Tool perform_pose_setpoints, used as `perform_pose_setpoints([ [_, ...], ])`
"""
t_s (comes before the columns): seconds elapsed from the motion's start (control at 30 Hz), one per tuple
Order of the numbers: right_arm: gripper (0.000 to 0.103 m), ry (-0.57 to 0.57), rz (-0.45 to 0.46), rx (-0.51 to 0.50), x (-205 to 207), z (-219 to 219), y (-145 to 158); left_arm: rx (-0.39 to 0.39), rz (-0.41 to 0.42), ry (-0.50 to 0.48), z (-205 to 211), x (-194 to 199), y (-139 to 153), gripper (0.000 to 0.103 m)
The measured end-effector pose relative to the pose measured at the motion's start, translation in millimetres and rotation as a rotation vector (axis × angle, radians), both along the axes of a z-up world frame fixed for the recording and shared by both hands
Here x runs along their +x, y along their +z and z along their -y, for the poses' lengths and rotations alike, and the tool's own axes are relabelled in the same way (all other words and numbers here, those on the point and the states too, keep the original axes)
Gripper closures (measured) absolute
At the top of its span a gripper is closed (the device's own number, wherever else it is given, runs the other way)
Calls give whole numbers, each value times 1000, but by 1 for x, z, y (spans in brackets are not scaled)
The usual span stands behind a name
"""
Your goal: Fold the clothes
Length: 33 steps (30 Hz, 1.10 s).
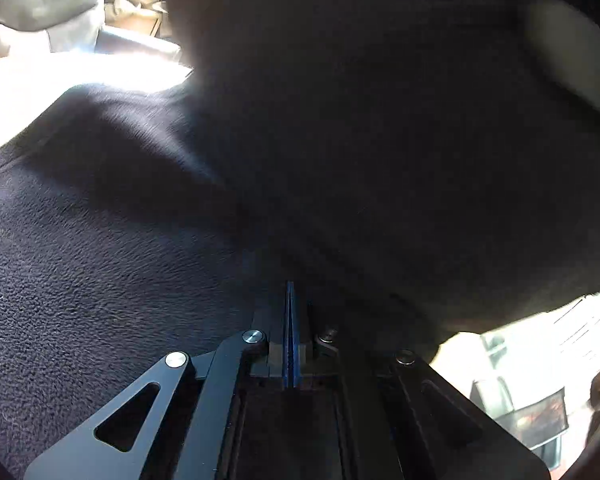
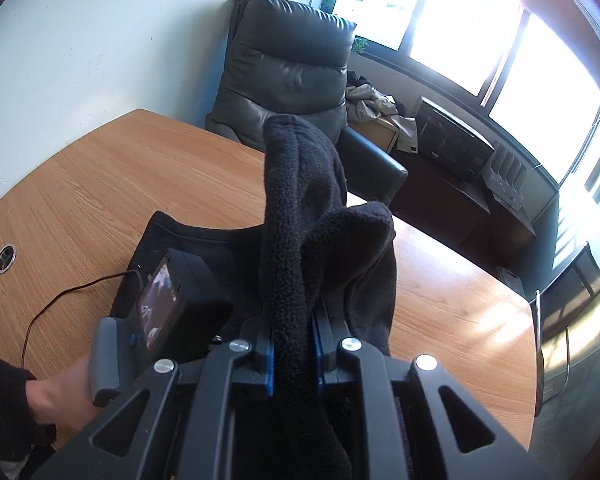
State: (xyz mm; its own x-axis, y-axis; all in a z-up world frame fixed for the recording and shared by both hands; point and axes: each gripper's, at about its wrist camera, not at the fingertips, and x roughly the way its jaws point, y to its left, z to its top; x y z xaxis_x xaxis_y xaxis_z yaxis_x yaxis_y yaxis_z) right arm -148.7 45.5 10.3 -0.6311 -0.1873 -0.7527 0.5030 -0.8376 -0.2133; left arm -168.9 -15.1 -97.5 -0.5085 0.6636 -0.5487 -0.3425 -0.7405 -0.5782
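Right gripper (image 2: pixel 294 354) clamps black fleece (image 2: pixel 300 216) fold, frame centre; left gripper (image 1: pixel 291 320) pinched shut. Carry across table (image 2: pixel 112 176), keep taut.

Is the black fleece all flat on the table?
No. The right gripper pinches a bunch of the fleece and holds it up off the table.

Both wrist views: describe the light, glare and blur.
Left wrist: dark fleece fills the frame, its upper part blurred; table blown out white. Right wrist: windows glare white, sun streaks the table; fleece sharp; fisheye bends the edges.
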Motion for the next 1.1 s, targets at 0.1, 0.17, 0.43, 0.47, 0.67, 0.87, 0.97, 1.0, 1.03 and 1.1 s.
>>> perform_pose_setpoints([
  [0.1,89,-1,1,-6,-6,13,-1,12,-82,78,28,32,18,102],
  [0.17,89,10,6,-17,-8,19,-1,-88,-87,142,48,53,19,101],
  [0.43,89,98,48,-83,20,61,-21,-164,-37,105,56,77,-14,102],
  [0.47,89,106,57,-85,23,65,-25,-159,-40,101,55,78,-15,102],
  [0.67,89,85,113,-127,31,70,-48,-53,-48,147,82,102,-14,102],
  [0.87,88,62,125,-144,39,78,-63,-38,-46,233,110,143,-21,101],
  [0.97,88,42,129,-156,41,91,-67,-41,-37,261,105,146,-24,101],
  [1.0,88,33,133,-162,42,96,-69,-44,-38,263,103,148,-24,100],
  [1.03,88,19,140,-172,42,100,-69,-47,-38,265,102,150,-24,100],
  [1.1,88,-10,148,-203,41,103,-67,-46,-36,268,100,153,-25,100],
])
